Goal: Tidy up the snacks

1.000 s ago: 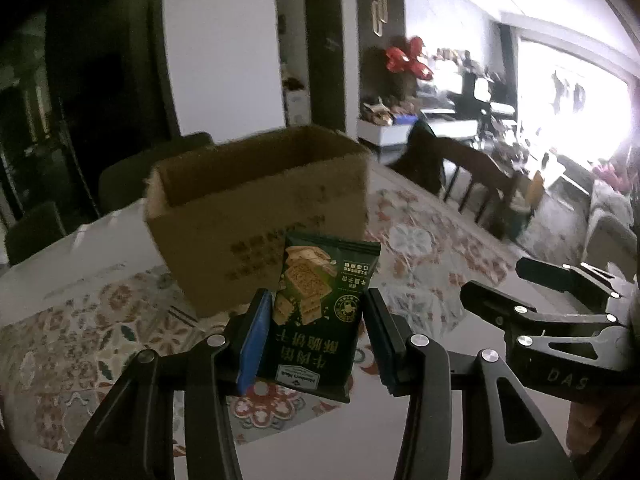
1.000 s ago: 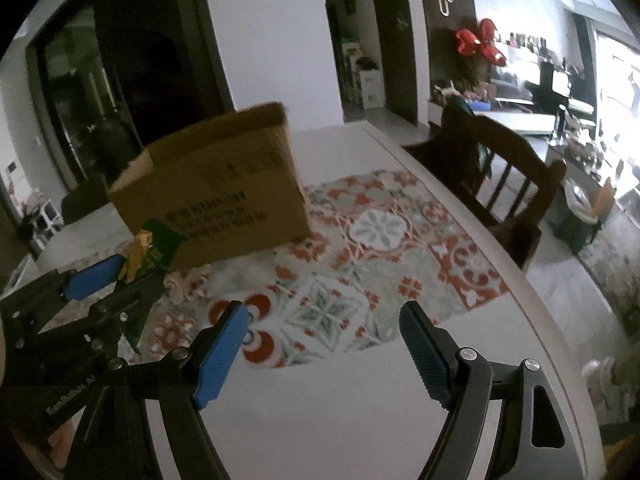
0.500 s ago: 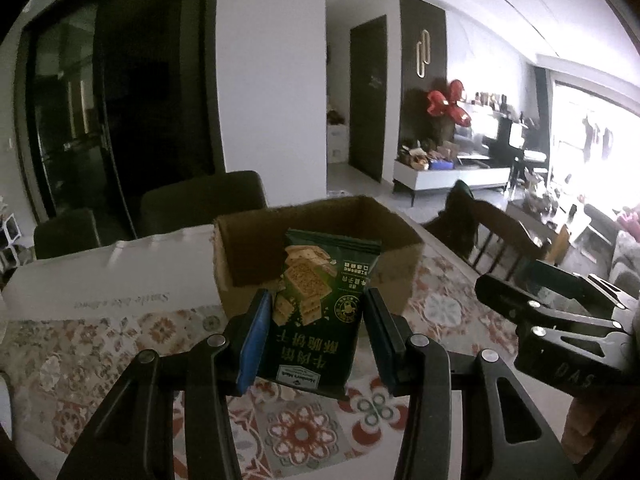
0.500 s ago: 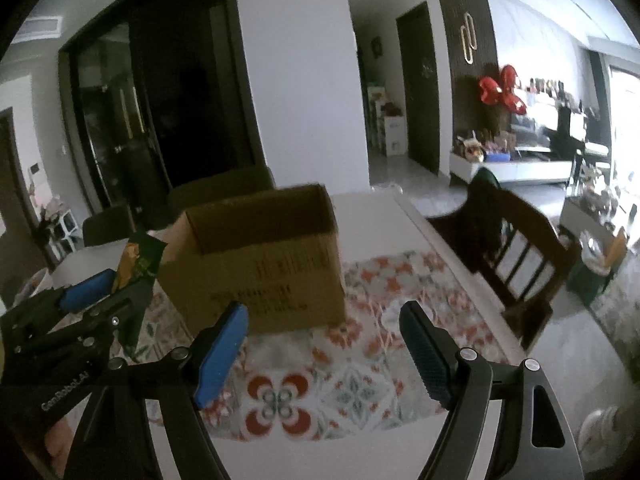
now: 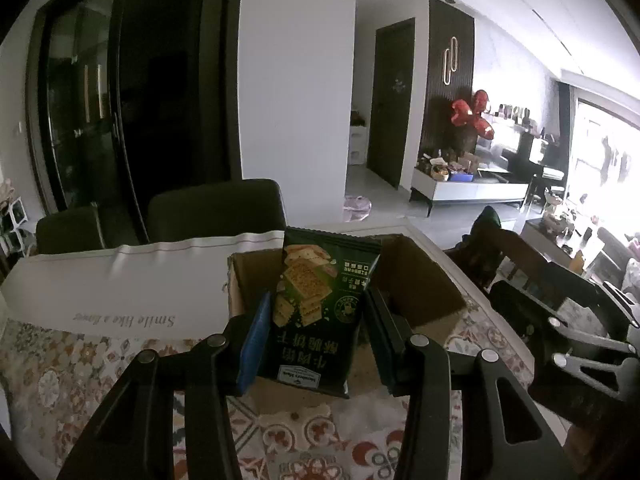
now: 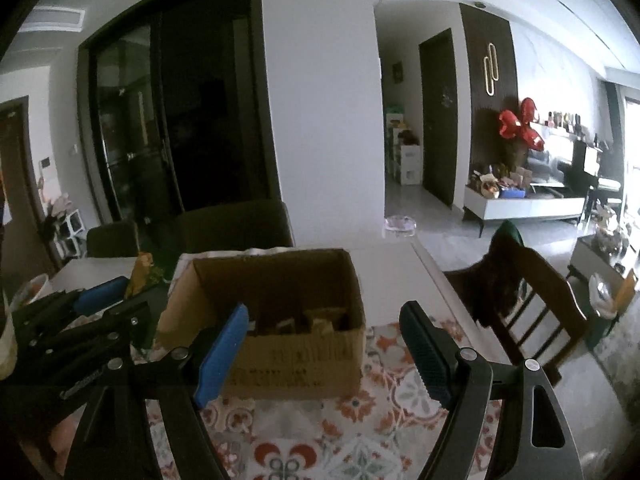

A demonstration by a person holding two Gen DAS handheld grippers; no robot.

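Note:
A dark green cracker packet (image 5: 316,304) stands upright between the pads of my left gripper (image 5: 316,314), which is shut on it. It hangs in front of and above the open cardboard box (image 5: 420,280) on the table. In the right wrist view the box (image 6: 296,360) sits straight ahead, with several snack packets (image 6: 320,320) lying inside. My right gripper (image 6: 324,316) is open and holds nothing, level with the box's near rim. At the left of that view the left gripper (image 6: 100,304) shows with the packet's edge (image 6: 140,276).
A patterned tablecloth (image 6: 360,412) covers the near table. A white printed sheet (image 5: 120,284) lies left of the box. Dark chairs (image 5: 216,208) stand behind the table and a wooden chair (image 6: 532,292) at its right. A cup (image 6: 28,292) stands far left.
Both grippers have risen and tilted, so the box went from side-on to seen from above with its inside showing. The packet stays in the left gripper. The right stays open.

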